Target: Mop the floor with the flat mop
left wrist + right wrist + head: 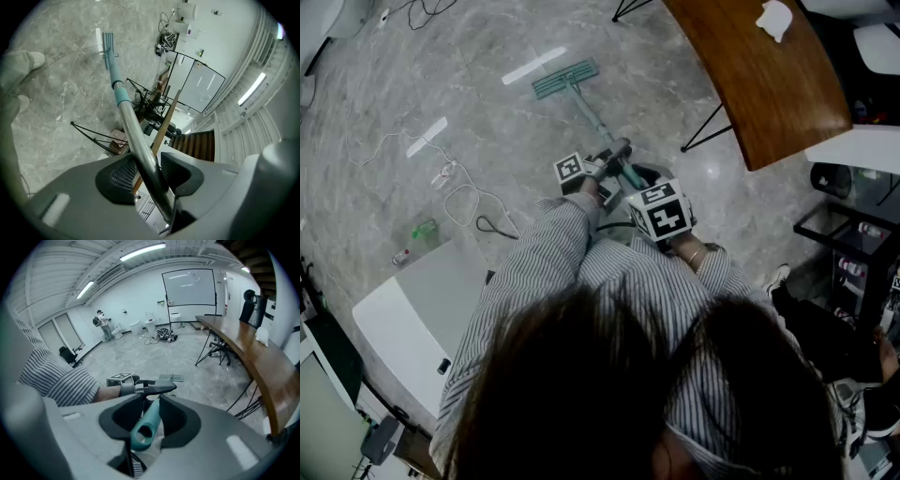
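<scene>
We are holding the flat mop [592, 117] in both grippers, out ahead of us on the grey, marble-veined floor [487, 56], which is polished enough to be throwing back strips of light. The mop's rectangular teal head [566, 79] is lying flat on the stone, well out from our feet. The slim pole [133, 136] is slanting up from it toward us. The pole's upper length is smooth, shiny metal tube, and a teal plastic collar [123, 96] is joining it to a teal lower section.

The left gripper [145, 169] is clamping the metal part. Its dark fingers [119, 176], faced with a fine mesh-like ribbing, are pressing against the tube from both sides with no gap showing. The right gripper [151, 416] is sitting just behind the left one, at the mop's top end. Its matte black fingers [180, 420] are pinching the teal grip [143, 430], a rounded plastic tube whose hollow mouth is facing that gripper's camera.

Our striped sleeves [534, 272] are running down to both grippers. To our right a curved wooden surface [759, 84] with a glossy brown top is standing on thin black legs and carrying a crumpled white cloth [775, 19]. To our left, thin cables [464, 197] are trailing in loose loops over the floor.
</scene>
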{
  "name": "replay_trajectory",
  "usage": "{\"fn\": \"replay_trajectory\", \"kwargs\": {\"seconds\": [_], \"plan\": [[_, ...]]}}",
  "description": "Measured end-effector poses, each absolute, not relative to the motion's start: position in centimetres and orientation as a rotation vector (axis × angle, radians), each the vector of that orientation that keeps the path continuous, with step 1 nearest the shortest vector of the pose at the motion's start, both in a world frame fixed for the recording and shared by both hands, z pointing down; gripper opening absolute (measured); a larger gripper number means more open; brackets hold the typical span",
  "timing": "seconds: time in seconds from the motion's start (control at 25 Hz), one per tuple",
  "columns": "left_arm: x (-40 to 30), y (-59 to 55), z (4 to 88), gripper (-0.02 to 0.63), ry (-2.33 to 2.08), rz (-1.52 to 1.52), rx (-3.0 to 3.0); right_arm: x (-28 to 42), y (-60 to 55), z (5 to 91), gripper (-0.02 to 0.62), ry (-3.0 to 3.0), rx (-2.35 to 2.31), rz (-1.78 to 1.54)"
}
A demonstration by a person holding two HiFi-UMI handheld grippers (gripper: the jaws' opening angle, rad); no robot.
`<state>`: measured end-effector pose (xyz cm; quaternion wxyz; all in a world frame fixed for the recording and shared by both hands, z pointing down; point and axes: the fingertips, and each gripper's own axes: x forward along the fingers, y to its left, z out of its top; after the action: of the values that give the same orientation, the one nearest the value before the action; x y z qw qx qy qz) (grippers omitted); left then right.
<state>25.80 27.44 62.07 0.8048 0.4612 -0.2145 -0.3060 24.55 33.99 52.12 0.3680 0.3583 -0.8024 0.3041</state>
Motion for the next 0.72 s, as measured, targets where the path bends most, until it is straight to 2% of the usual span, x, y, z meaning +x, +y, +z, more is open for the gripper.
{"fn": "replay_trajectory", "kwargs": {"seconds": [0.72], "plan": [[26.0, 29.4, 60.5, 0.15, -0.421, -0.696, 1.0, 24.4, 35.0, 51.3, 0.115, -2.132, 0.955, 0.781]]}}
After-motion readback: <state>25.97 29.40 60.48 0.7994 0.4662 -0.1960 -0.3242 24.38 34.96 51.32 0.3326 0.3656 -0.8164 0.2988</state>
